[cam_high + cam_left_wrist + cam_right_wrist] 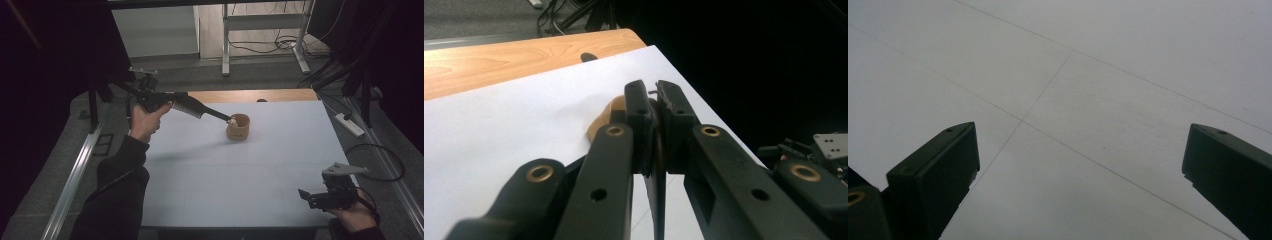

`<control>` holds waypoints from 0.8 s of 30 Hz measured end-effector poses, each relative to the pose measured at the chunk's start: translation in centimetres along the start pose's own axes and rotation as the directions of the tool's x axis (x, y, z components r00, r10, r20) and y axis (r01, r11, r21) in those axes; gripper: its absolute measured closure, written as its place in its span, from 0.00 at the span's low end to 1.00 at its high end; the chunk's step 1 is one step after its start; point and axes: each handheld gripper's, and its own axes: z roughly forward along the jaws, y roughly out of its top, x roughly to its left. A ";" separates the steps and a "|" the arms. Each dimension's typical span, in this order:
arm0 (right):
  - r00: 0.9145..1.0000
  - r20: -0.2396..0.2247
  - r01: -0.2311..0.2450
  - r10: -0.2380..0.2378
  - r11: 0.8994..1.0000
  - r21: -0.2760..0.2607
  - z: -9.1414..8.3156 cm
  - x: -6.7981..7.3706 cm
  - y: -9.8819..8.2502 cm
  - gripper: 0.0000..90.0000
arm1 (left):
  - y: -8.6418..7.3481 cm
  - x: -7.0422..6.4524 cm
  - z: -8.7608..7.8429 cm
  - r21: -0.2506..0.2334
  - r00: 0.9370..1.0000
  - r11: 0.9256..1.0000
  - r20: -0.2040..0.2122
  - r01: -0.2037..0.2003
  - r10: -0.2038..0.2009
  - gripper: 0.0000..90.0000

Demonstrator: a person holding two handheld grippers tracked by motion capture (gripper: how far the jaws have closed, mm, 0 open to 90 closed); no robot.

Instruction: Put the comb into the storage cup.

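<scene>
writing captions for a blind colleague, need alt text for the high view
The left gripper reaches to the rim of a tan cup on a white table. The right gripper rests at the near right corner.

The cup (238,127) looks like tan wood or cork, matt. The table (240,175) wears a smooth, matt white sheet – bare, grained wood shows at its far edge. The left gripper (651,107) is black plastic, slightly glossy, with brass-coloured rivets – the right gripper (1083,165) matt black
</scene>
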 end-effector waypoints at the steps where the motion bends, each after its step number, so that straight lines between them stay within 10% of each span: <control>1: 1.000 0.000 0.000 0.000 1.000 0.000 0.0 0.0 0.0 0.03 | 0.1 0.0 0.1 -0.001 1.000 1.000 -0.001 0.004 -0.004 0.93; 24: 1.000 0.002 0.005 -0.005 1.000 0.004 0.0 0.0 0.0 0.03 | 1.7 0.6 2.8 0.022 1.000 1.000 -0.025 0.009 -0.008 0.93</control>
